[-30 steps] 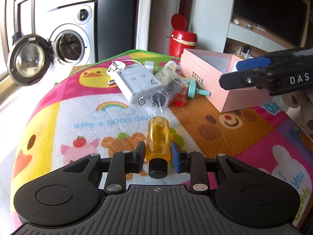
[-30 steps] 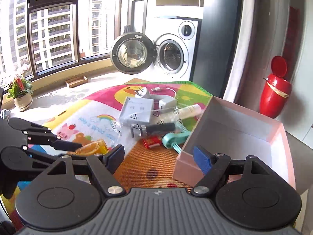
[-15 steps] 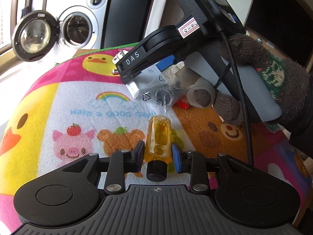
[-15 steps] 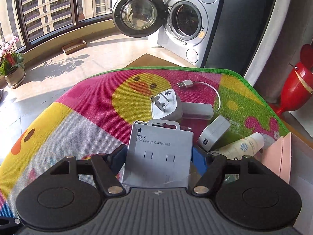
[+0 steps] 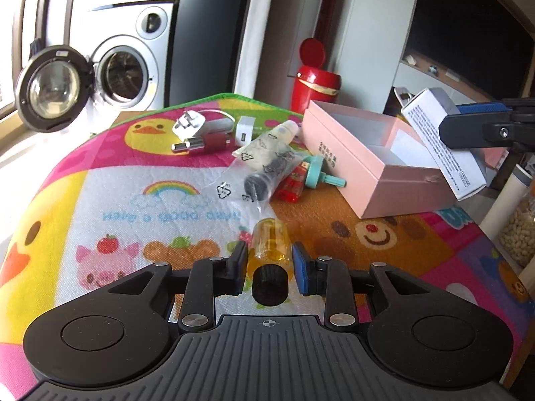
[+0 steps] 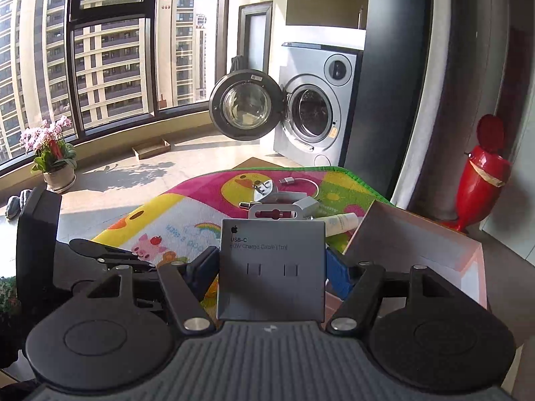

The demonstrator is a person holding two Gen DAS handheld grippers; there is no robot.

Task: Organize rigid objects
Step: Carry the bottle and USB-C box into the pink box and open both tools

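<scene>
A home laundry corner: washing machine (image 6: 314, 113) with open door, potted orchid (image 6: 50, 147), children's play mat (image 5: 133, 200).

Grey cable box (image 6: 271, 267) tilted above open pink box (image 5: 374, 153), seemingly clear

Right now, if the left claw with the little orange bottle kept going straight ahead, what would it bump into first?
Probably the clear plastic bag holding a dark tube, lying on the play mat just beyond the orange bottle. Depth is hard to judge.
</scene>
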